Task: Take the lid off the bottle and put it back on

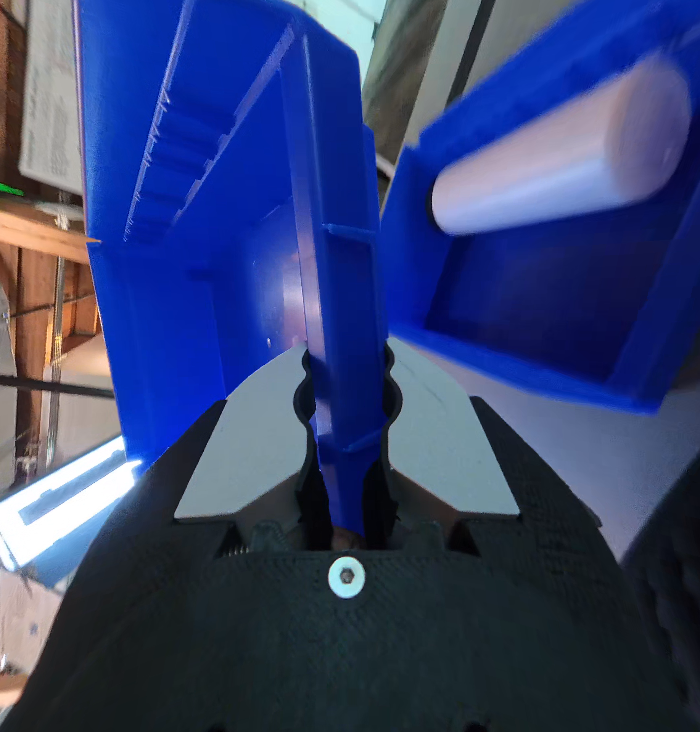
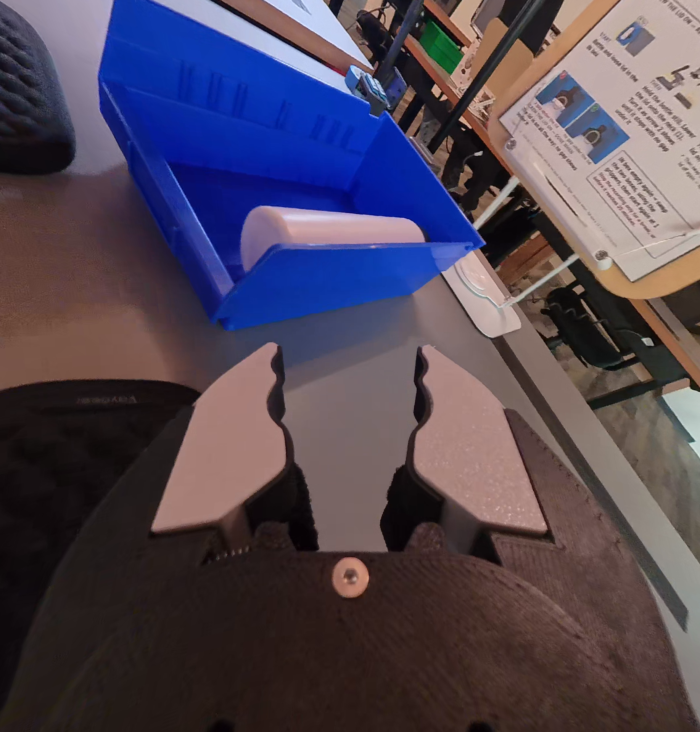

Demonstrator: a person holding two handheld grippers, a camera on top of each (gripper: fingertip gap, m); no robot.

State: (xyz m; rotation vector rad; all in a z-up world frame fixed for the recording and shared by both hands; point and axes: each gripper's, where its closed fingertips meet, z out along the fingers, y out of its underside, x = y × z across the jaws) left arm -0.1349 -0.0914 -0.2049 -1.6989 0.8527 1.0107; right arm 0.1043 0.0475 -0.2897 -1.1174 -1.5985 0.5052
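Observation:
A white bottle lies on its side in a blue bin on the grey table. It also shows blurred in the left wrist view, in the same bin. A dark edge shows at one end of the bottle; I cannot make out the lid. My left gripper is shut on the wall of a second, empty blue bin, held tilted up on edge beside the first. My right gripper is open and empty above the table, just short of the bin's front wall.
A black padded object lies at the far left of the table. A printed sheet on a white stand rises at the right, its base by the table's right edge. Beyond are other desks and dark stands.

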